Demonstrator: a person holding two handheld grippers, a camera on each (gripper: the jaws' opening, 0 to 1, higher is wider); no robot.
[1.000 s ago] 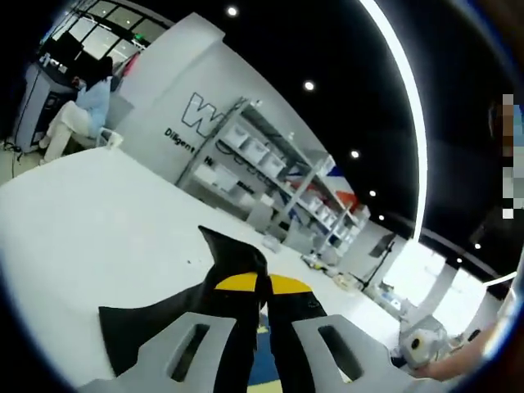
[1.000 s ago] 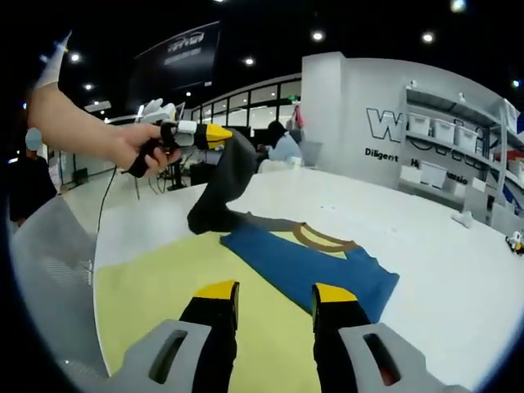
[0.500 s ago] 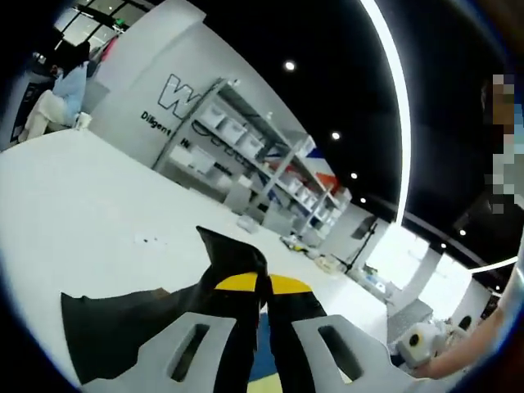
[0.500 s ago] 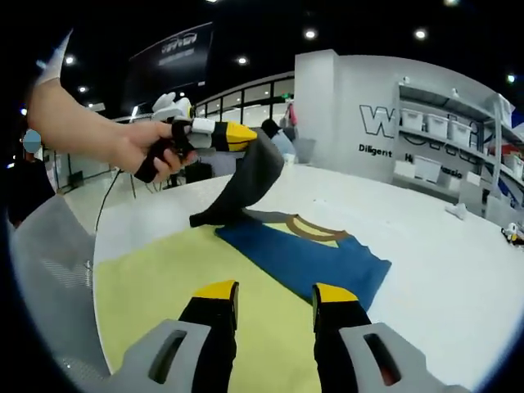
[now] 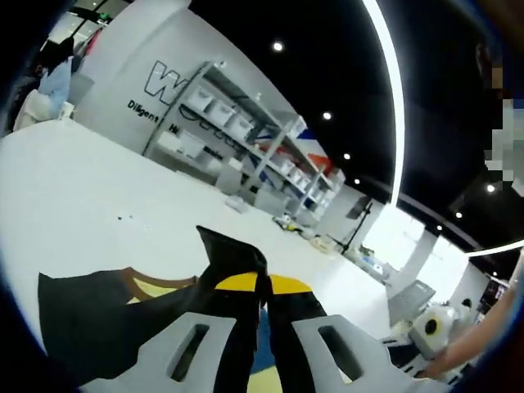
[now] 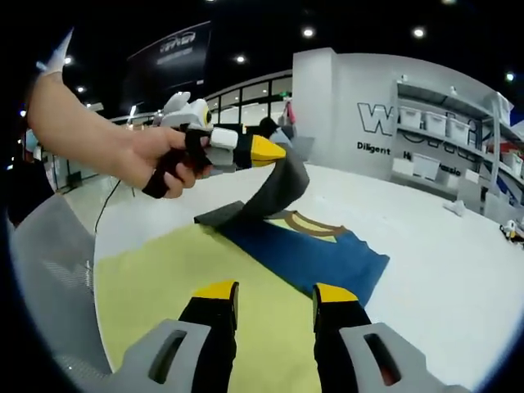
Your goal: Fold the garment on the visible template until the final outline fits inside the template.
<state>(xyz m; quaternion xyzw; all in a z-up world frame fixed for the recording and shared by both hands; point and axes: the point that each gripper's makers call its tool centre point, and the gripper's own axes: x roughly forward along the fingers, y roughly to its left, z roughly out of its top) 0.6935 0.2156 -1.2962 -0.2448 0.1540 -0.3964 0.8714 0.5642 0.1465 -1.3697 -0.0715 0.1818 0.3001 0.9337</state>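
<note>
A blue garment (image 6: 311, 254) with a brown collar (image 6: 315, 225) lies on a pale yellow template (image 6: 155, 286) on the white table (image 6: 442, 278). In the right gripper view a hand holds my left gripper (image 6: 274, 151) above the garment, shut on its dark grey sleeve (image 6: 270, 192), which hangs down to the table. In the left gripper view the left gripper (image 5: 262, 286) pinches that grey cloth (image 5: 98, 319), with the collar (image 5: 160, 282) below. My right gripper (image 6: 275, 293) hovers open over the template, holding nothing.
Metal shelving with white bins (image 6: 458, 131) stands against the far wall, also visible as shelving (image 5: 237, 139) in the left gripper view. Small objects (image 6: 512, 233) lie at the table's far right. A seated person (image 5: 49, 78) is beyond the table's far end.
The left gripper has carried the grey sleeve to the right, over toward the garment's body, and the cloth now stretches flatter. The right gripper has stayed in place, open.
</note>
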